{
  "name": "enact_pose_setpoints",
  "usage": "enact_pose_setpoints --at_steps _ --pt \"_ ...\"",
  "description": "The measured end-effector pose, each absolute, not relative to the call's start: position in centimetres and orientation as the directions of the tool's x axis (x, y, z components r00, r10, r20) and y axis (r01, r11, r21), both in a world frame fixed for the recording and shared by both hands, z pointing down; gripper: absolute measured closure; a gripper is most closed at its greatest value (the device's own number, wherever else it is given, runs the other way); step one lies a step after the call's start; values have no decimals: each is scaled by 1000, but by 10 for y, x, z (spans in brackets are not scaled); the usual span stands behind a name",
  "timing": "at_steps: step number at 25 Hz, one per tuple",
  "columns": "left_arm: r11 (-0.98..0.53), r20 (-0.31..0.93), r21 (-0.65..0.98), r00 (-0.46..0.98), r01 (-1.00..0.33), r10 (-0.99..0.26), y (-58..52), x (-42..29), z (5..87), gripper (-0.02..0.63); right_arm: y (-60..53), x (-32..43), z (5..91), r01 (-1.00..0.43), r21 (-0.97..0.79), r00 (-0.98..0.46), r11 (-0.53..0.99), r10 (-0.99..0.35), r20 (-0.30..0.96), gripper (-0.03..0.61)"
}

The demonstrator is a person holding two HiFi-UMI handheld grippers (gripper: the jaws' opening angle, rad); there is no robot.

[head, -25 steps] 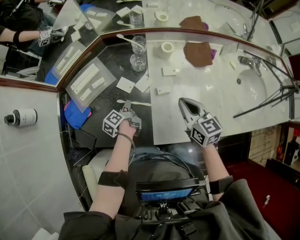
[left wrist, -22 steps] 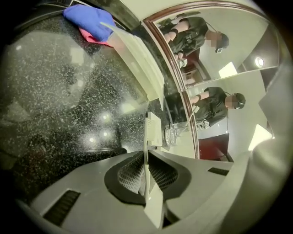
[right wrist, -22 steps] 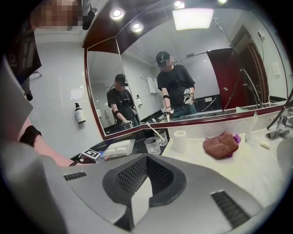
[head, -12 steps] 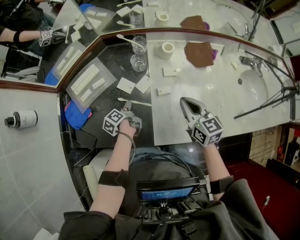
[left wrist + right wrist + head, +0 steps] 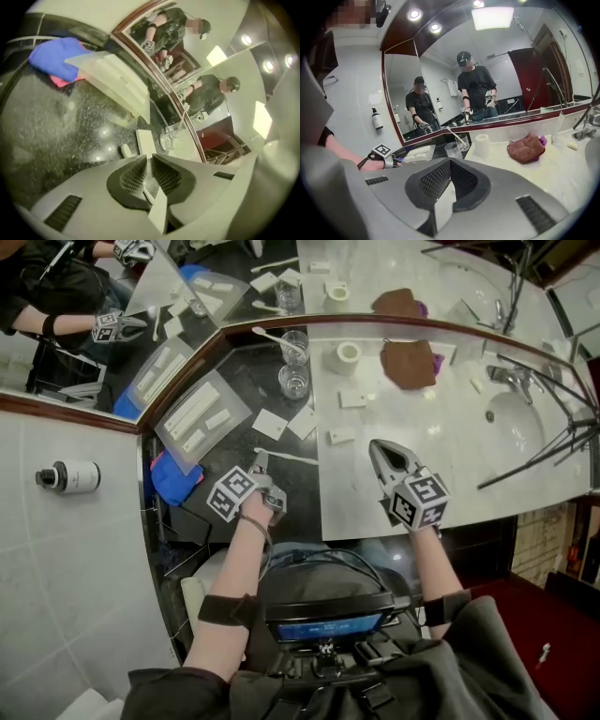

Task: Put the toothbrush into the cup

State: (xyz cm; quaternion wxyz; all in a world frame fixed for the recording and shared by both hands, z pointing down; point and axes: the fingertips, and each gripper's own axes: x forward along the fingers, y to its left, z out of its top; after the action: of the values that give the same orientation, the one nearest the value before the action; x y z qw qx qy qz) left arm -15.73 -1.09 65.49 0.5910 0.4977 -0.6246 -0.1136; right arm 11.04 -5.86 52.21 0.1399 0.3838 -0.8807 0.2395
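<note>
Your left claw (image 5: pixel 260 461) has just been closing and now clamps the toothbrush (image 5: pixel 289 458) near its left end; the long axis runs across the dark bench (image 5: pixel 234 395), with the free end pointing right, toward your right claw (image 5: pixel 380 452), which is together and empty. There are two cups by the mirror: the near cup (image 5: pixel 293 382) and the far cup (image 5: pixel 296 348); the far one holds a second toothbrush (image 5: pixel 275 336). I cannot tell which end carries the bristles.

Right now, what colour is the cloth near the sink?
The cloth is reddish brown; right gripper view.
</note>
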Motion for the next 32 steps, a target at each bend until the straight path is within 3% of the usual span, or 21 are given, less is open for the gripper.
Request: enact_pose_setpoints --at_steps 2,10,14,17,22,32 --pt "397 607 701 203 -592 -769 -18 -164 633 611 -62 107 521 -747 -320 -663 583 -618 423 569" --pt "61 525 486 236 -872 -818 -45 -194 552 612 -66 92 521 -766 -330 -643 551 -641 420 569" --pt "-129 502 282 260 -951 -825 -53 -207 524 612 -65 82 523 -773 -328 -634 542 -646 425 569" --pt "-223 474 134 260 -966 -841 -57 -221 499 612 -64 77 523 -780 -324 -626 536 -648 434 569" --pt "-318 440 35 301 -947 -846 -59 -239 482 612 -64 87 526 -810 -295 -585 507 -665 463 569" --pt "-309 428 33 293 -950 -855 -54 -260 481 614 -67 101 523 -840 -251 -539 481 -687 488 569"
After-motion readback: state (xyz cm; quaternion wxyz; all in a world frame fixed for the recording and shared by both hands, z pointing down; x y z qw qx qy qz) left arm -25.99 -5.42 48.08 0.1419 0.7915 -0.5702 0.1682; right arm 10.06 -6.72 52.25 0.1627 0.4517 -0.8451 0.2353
